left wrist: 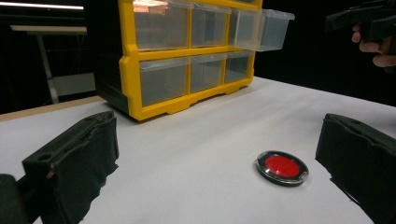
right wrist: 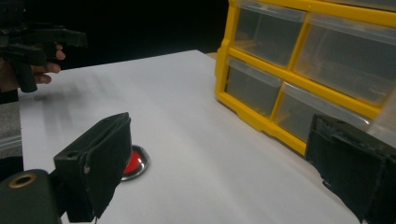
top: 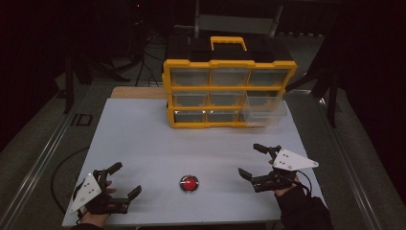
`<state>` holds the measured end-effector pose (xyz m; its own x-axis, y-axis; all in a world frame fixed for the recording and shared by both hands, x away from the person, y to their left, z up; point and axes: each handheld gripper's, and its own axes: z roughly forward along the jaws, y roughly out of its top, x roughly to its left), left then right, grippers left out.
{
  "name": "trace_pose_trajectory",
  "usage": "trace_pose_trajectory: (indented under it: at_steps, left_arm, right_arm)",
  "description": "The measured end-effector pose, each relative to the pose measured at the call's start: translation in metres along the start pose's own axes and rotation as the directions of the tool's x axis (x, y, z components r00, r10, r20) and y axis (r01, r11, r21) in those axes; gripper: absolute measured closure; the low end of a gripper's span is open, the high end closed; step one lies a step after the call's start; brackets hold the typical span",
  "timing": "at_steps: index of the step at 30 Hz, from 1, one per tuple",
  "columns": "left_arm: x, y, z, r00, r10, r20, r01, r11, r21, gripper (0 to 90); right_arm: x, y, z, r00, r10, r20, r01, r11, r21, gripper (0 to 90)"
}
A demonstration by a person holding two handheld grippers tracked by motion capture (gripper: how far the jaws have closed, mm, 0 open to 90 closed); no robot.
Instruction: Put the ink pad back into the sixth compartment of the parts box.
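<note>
A small round red disc with a clear rim (top: 189, 183) lies on the white table near the front edge, between my two hands. My left gripper (top: 125, 179) stands open at the front left; in the left gripper view the disc (left wrist: 282, 167) lies between its jaws, a little ahead. My right gripper (top: 253, 160) is open at the front right, with nothing between its fingers. In the right gripper view the disc (right wrist: 135, 162) peeks out from behind the left jaw. A yellow drawer cabinet (top: 229, 92) with clear drawers stands at the back; its middle right drawer (top: 266, 108) is pulled out.
The white table top (top: 143, 139) spreads between the cabinet and my hands. A black case with a yellow handle (top: 229, 43) sits on the cabinet. Metal rails (top: 43, 158) run along the table's sides, and dark stands rise behind.
</note>
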<state>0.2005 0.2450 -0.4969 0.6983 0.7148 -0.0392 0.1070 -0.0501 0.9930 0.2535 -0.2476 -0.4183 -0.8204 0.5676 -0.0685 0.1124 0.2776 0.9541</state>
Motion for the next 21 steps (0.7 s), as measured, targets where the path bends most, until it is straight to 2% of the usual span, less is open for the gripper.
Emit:
trace_pose_trajectory:
  at_steps: [4, 5, 8, 13, 14, 15, 21]
  left_arm:
    - [0.0, 0.0, 0.0, 1.0, 0.003, 0.0, -0.003, 1.0, 0.0, 0.1]
    - [0.0, 0.0, 0.0, 1.0, 0.0, 0.003, 0.0, 1.0, -0.001, 0.1]
    - [0.0, 0.0, 0.0, 1.0, 0.001, 0.006, -0.001, 1.0, 0.0, 0.1]
    - [-0.001, 0.0, 0.0, 1.0, 0.002, 0.007, -0.002, 1.0, 0.0, 0.1]
    - [-0.001, 0.0, 0.0, 1.0, 0.002, 0.008, -0.002, 1.0, 0.0, 0.1]
    - [-0.001, 0.0, 0.0, 1.0, 0.002, 0.008, -0.002, 1.0, 0.0, 0.1]
    - [-0.001, 0.0, 0.0, 0.9999, 0.005, 0.011, -0.005, 1.0, 0.0, 0.1]
  right_arm:
    - [0.008, 0.006, 0.013, 0.9992, -0.015, -0.036, 0.016, 0.9998, 0.016, 7.6]
    - [0.008, 0.006, 0.013, 0.9992, -0.015, -0.036, 0.016, 0.9998, 0.016, 7.6]
    - [0.014, 0.011, 0.021, 0.9969, -0.029, -0.073, 0.03, 0.9995, 0.007, 7.6]
    - [0.02, 0.015, 0.031, 0.9952, -0.034, -0.092, 0.035, 0.9994, 0.007, 7.6]
    - [0.024, 0.017, 0.037, 0.9925, -0.042, -0.115, 0.043, 0.999, 0.013, 7.6]
    - [0.025, 0.018, 0.04, 0.9925, -0.048, -0.113, 0.051, 0.9985, 0.018, 7.6]
    - [0.034, 0.016, 0.057, 0.9855, -0.046, -0.163, 0.053, 0.9978, 0.04, 7.6]
